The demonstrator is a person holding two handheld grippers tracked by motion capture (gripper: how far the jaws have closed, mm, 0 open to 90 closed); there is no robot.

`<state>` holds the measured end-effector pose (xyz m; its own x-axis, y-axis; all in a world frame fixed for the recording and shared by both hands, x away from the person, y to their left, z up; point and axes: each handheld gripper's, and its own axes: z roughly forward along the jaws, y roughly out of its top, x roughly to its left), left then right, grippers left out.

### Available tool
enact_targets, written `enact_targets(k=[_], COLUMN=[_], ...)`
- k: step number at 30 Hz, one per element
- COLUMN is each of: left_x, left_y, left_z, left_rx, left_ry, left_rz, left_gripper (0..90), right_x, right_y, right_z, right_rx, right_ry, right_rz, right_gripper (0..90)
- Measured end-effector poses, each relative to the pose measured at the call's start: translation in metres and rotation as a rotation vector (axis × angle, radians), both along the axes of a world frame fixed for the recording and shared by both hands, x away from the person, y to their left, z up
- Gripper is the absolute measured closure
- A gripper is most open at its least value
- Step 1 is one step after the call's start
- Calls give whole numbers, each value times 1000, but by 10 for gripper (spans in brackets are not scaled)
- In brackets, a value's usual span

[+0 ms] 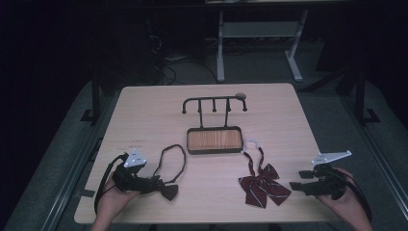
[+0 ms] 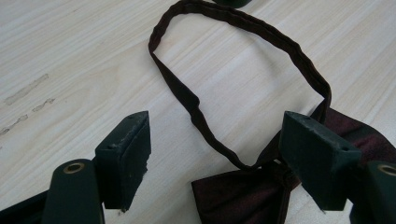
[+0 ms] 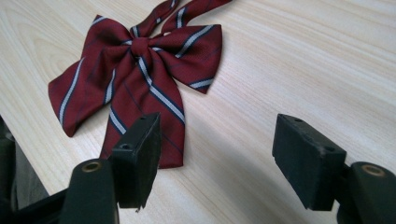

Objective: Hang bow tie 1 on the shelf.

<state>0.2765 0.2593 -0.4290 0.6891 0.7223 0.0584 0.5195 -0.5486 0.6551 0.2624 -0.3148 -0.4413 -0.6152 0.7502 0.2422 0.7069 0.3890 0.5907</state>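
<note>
Two bow ties: a dark maroon bow tie (image 1: pixel 168 190) lies near the front left of the surface (image 1: pixel 144 120); a striped red bow tie (image 1: pixel 262 185) lies front right, and both rest flat.
Stand: a black hook rack (image 1: pixel 214 103) rises over a wooden tray (image 1: pixel 214 139) mid-surface, well apart from both ties; its hooks look bare.
Left tongs (image 1: pixel 161 183): spread wide and gripping nothing; in the left gripper view the neck band (image 2: pixel 243 56) loops ahead of them and the dark bow sits low between the jaws, nearer one of them.
Right tongs (image 1: pixel 297 179): spread wide and empty, just beside the striped tie's right wing; in the right gripper view the striped bow (image 3: pixel 135 79) lies ahead, towards one jaw.
Step in hand, as I judge it: the reach to pick up each tie, probably to hang it on the rack.
Doing it well: lower the left tongs over the band, not the bulky knot, so the loop stays open for a hook.
Right side: slide in level and close on the centre knot or a strap.
Risk: thin cloth lying flat can slip out of the tongs, so bring the tips right down to the wood.
</note>
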Motion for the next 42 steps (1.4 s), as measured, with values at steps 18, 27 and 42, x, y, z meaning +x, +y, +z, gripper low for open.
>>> enact_targets(k=[18,27,42], left_x=[-2,-2,-3], left_y=[2,1,0], left_z=[0,2,2], left_rx=[12,13,18], left_ry=[-6,-9,-13], left_rz=[-1,-3,-10], left_gripper=[256,256,257], right_x=[10,20,35], right_y=[29,43,59], right_z=[19,29,46], right_rx=[-51,-83,-121], right_ry=[7,17,11], right_rz=[50,75,116], right_gripper=[340,360,383])
